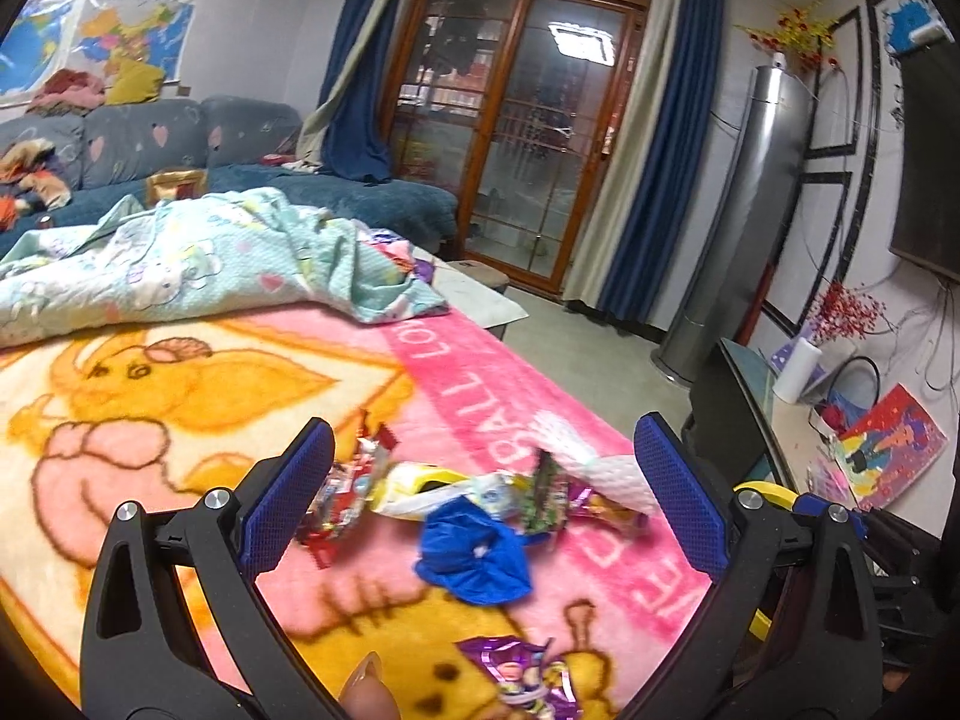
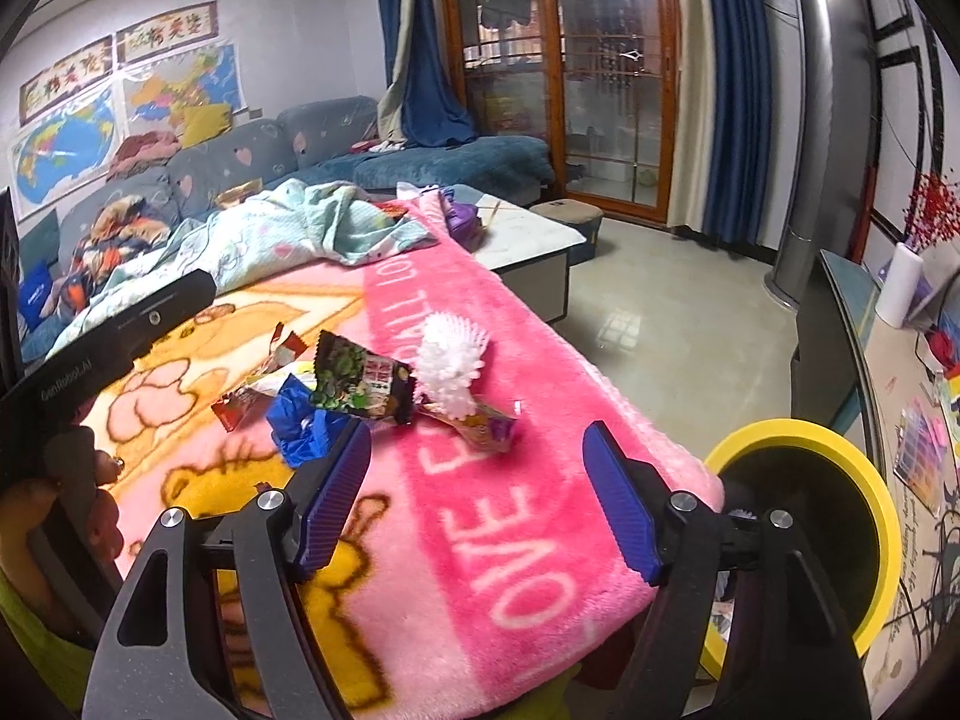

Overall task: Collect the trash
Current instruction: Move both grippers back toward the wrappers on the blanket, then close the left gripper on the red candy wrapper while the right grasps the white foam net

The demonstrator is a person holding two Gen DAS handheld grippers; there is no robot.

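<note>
Wrappers [image 1: 540, 498] (heaped) lie ahead of 2 gaping grippers.

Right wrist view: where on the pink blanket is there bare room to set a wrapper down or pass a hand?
Bare: the pink lettered band between the wrapper pile and the yellow-rimmed bin, and the yellow cartoon area left of the pile. Crowded: the middle, around the green snack wrapper, blue scrap and white foam net.

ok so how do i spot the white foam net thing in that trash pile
Find the pink and yellow cartoon blanket spread over the table, then the small heap of litter on its pink band. At the heap's far right edge, beside the dark green snack wrapper, lies the white foam net: the only bumpy, all-white piece among glossy printed wrappers.
</note>
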